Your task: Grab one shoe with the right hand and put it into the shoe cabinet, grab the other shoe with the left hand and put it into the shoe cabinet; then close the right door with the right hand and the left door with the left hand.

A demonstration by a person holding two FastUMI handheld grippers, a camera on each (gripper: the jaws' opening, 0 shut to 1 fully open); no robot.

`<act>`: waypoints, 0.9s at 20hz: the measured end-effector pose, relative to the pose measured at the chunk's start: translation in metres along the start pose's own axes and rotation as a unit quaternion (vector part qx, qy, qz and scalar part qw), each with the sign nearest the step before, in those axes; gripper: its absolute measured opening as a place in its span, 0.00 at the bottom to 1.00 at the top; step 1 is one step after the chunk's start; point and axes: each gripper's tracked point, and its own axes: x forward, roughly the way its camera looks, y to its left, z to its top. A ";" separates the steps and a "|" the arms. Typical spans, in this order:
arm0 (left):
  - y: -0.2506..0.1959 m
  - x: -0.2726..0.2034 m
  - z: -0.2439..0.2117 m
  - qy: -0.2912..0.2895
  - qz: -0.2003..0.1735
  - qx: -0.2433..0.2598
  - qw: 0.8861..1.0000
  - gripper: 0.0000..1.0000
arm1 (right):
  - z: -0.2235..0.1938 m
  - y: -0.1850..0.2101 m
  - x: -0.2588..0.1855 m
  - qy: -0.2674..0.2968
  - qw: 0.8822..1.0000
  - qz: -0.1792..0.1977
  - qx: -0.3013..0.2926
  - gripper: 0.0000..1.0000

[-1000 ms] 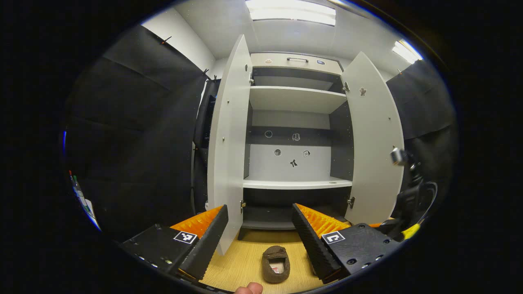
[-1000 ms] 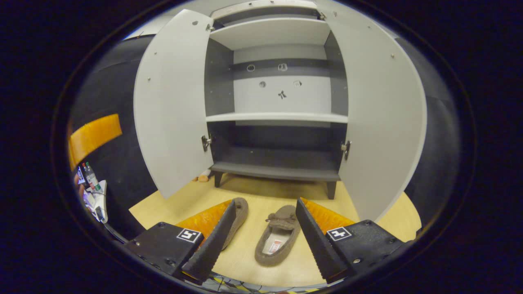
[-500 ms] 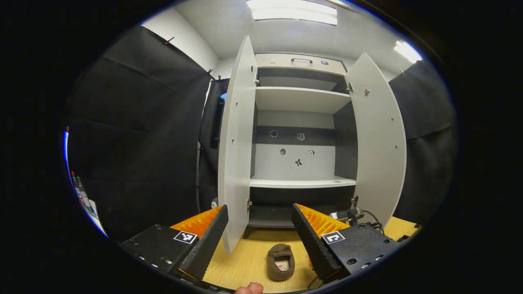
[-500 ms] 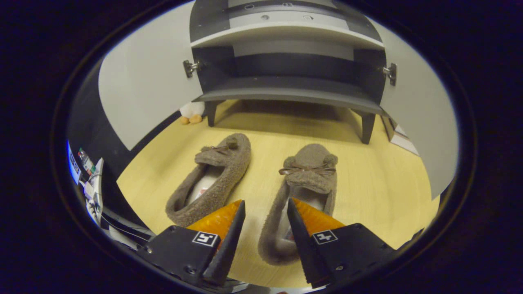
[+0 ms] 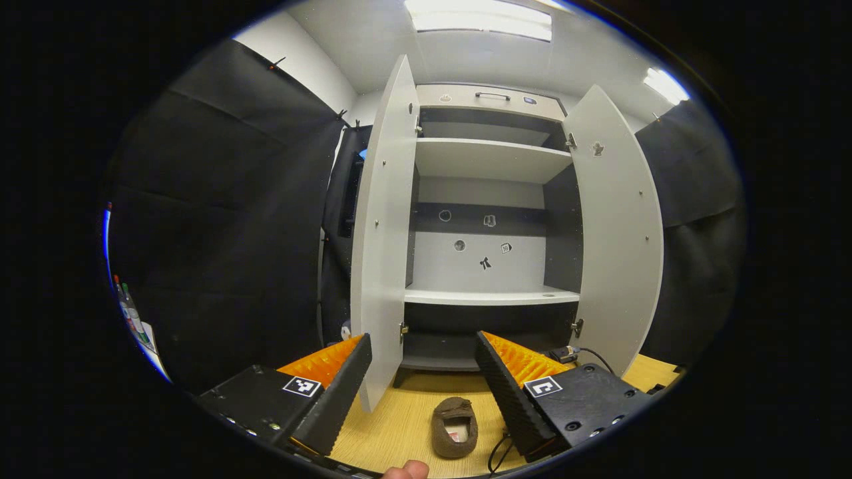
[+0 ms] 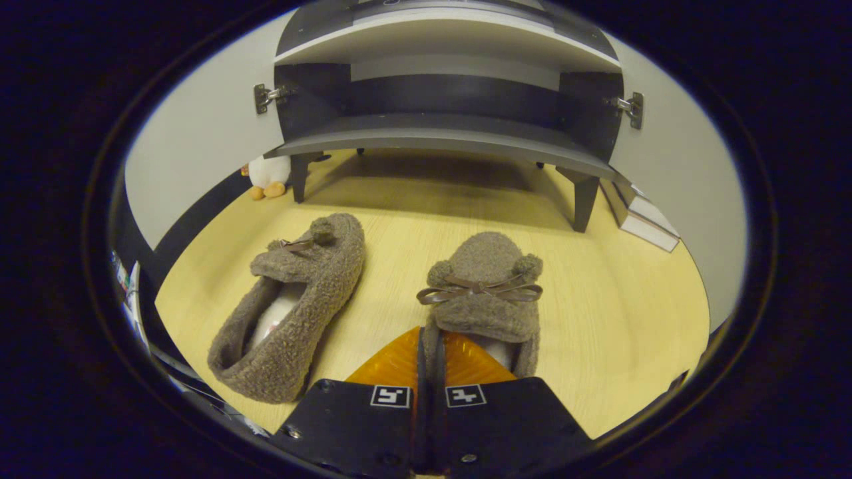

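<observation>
Pinching right slipper (image 6: 484,293) wall, right gripper (image 6: 429,356) (fingers together), left gripper (image 5: 421,382) wide

Left gripper view faces the shoe cabinet (image 5: 489,219) from afar; right gripper view hovers low over the floor (image 6: 399,226).

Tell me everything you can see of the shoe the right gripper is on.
The right-hand slipper is brown and fuzzy, with a thin ribbon bow and two pompoms at its toe. It lies flat on the pale wood floor, toe toward the open cabinet. The right gripper has closed on its inner side wall near the heel opening.
</observation>
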 end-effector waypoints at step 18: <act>-0.016 0.015 -0.020 0.009 -0.013 0.013 1.000 0.95 | 0.211 -0.006 -0.194 -0.257 0.965 0.035 -0.041 0.04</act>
